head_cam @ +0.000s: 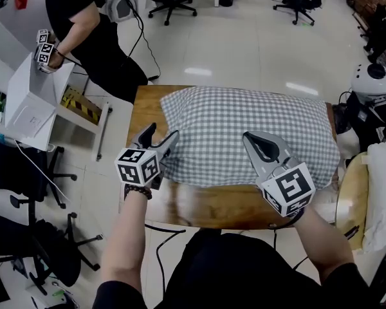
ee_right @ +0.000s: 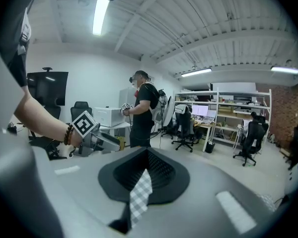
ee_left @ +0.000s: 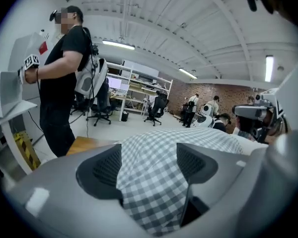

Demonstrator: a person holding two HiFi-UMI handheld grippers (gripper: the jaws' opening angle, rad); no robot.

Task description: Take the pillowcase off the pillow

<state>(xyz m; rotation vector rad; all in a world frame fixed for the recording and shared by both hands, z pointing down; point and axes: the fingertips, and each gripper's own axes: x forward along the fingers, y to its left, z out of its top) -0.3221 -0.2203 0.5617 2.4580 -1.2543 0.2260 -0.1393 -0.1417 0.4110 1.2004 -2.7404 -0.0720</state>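
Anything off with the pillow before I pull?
Nothing stands out. The pillow lies flat on the table; the right gripper is shut on a fold of its pillowcase, the left gripper open around its edge.

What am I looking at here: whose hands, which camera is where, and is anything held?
No robot: a person holds a hand-held gripper, a two-jaw clamp, in each hand. The head view comes from a camera on their head, looking down; the other two views come from cameras riding on the hand-held grippers, looking along the jaws. On the wooden table lies a pillow in a checked pillowcase. The left hand-held gripper is open, with the pillowcase's edge between its jaws. The right hand-held gripper is shut on a pinch of the pillowcase.
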